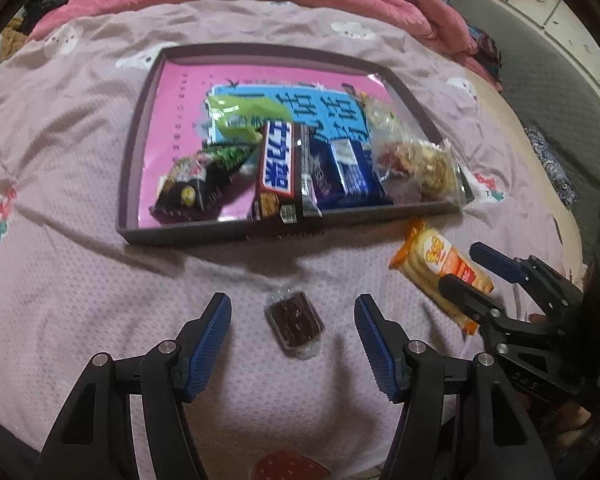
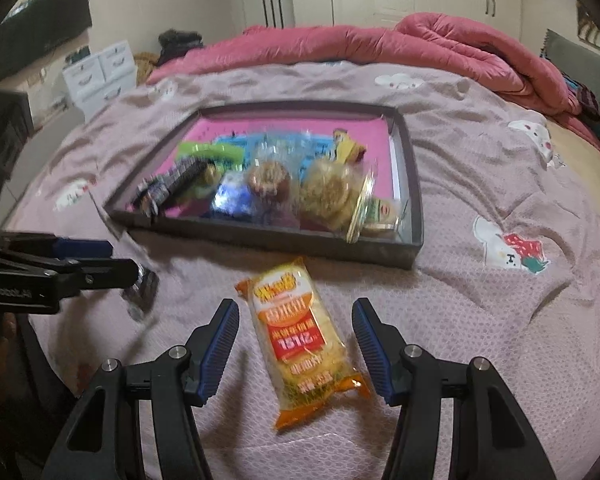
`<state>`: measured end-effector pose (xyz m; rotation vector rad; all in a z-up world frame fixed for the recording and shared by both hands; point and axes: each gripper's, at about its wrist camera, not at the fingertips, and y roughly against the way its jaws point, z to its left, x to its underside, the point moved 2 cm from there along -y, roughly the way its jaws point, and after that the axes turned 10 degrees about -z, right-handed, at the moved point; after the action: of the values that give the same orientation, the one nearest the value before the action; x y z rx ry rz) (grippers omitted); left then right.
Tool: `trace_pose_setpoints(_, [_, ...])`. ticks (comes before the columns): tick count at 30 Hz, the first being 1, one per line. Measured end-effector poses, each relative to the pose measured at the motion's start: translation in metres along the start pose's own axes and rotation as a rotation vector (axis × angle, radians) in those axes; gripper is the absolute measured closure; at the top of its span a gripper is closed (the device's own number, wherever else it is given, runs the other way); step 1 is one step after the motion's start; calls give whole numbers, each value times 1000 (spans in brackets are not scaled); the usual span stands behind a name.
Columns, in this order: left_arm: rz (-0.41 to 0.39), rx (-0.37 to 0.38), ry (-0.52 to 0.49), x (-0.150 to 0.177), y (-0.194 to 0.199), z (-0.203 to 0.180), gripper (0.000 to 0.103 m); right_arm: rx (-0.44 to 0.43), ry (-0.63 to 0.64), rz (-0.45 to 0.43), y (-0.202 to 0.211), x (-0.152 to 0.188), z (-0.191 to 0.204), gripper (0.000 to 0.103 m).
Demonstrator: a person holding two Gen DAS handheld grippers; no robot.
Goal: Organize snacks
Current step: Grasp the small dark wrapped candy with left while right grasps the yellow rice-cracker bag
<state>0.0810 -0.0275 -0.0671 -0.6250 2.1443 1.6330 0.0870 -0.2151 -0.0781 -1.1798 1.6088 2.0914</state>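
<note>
**A:** Bedspread (image 1: 80, 280) first, since it carries everything: soft, quilted, a bit rumpled. On it sits the tray (image 1: 132, 184), its near edge facing us and its near right corner already crowded with wrapped snacks.

**B:** And the two strays?

**A:** Both lie on the cover outside the tray's near edge. The orange cracker pack (image 2: 304, 344) is off the tray's near right corner, lying between the jaws of the right gripper (image 2: 296, 350), which stand wide with neither pad touching it. The small dark chocolate piece (image 1: 294, 322) is nearer the middle of that edge, between the equally wide jaws of the left gripper (image 1: 294, 344), also untouched.

**B:** What worries you?

**A:** The pack lies skewed to the jaws, so closing on it could twist it, or crush the crackers inside. The chocolate is low and slick in its wrapper; I'd guess the pads may pinch quilt with it or squirt it sideways. The grippers also work close together, so they might knock each other.
</note>
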Motion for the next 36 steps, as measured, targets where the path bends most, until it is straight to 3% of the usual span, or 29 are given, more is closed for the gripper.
trace_pose_setpoints(13, [42, -17, 25, 14, -19, -3, 37, -23, 30, 59, -20, 12, 2, 45])
trace_pose_setpoints(14, [41, -17, 28, 14, -19, -2, 37, -29, 38, 56, -20, 12, 4, 46])
trace_pose_setpoints(16, [38, -14, 34, 14, -19, -2, 37, -51, 50, 51, -20, 12, 8, 63])
trace_pose_setpoints(17, [38, -14, 34, 14, -20, -1, 38, -60, 58, 50, -20, 12, 11, 65])
trace_pose_setpoints(18, [39, -14, 34, 14, -20, -1, 39, -68, 66, 50, -20, 12, 13, 69])
trace_pose_setpoints(20, [40, -22, 23, 15, -22, -2, 53, -86, 65, 45, -19, 12, 17, 69])
trace_pose_setpoints(23, [41, -26, 7, 17, -24, -5, 65, -127, 34, 36, -16, 9, 19, 69])
trace_pose_setpoints(25, [33, -27, -2, 17, -24, -6, 70, -153, 11, 23, -12, 7, 20, 69])
trace_pose_setpoints(36, [-39, -10, -15, 6, 2, -4, 76, -195, -32, -88, 10, -13, 28, 69])
